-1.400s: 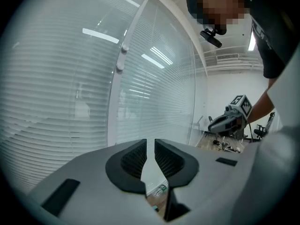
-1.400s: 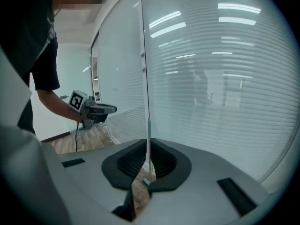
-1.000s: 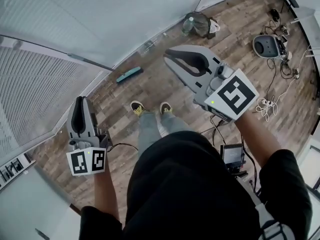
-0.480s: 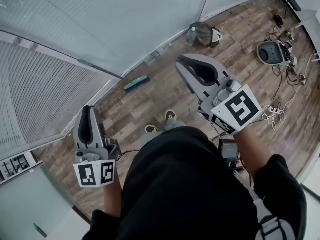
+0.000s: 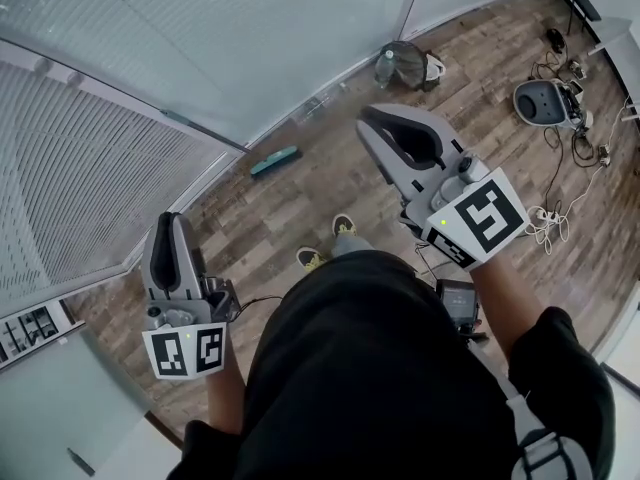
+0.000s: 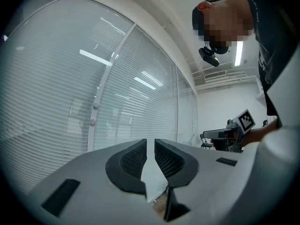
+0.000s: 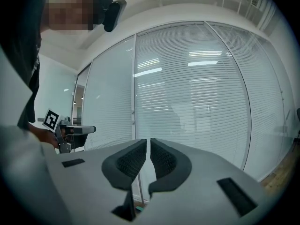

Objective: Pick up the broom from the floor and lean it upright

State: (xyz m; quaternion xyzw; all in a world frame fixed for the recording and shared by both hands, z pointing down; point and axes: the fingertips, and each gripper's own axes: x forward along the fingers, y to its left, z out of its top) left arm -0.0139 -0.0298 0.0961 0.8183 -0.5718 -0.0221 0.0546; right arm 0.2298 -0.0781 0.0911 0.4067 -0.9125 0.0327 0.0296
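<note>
From the head view, the person stood on the wooden floor (image 5: 300,193) facing a glass wall (image 5: 230,38) with lowered blinds. The left gripper (image 5: 168,220) and the right gripper (image 5: 366,118) were both held out level, their jaws drawn together at the tips and empty. The broom (image 5: 275,161) showed only as a teal bar at the floor's edge, at the foot of the glass wall, well apart from both grippers; its handle could not be made out.

In the left gripper view, the left gripper (image 6: 150,146) had just a slit between its pads and nothing in it.

In the right gripper view, the right gripper (image 7: 148,146) stood likewise, nearly closed on nothing, blinds ahead.
</note>
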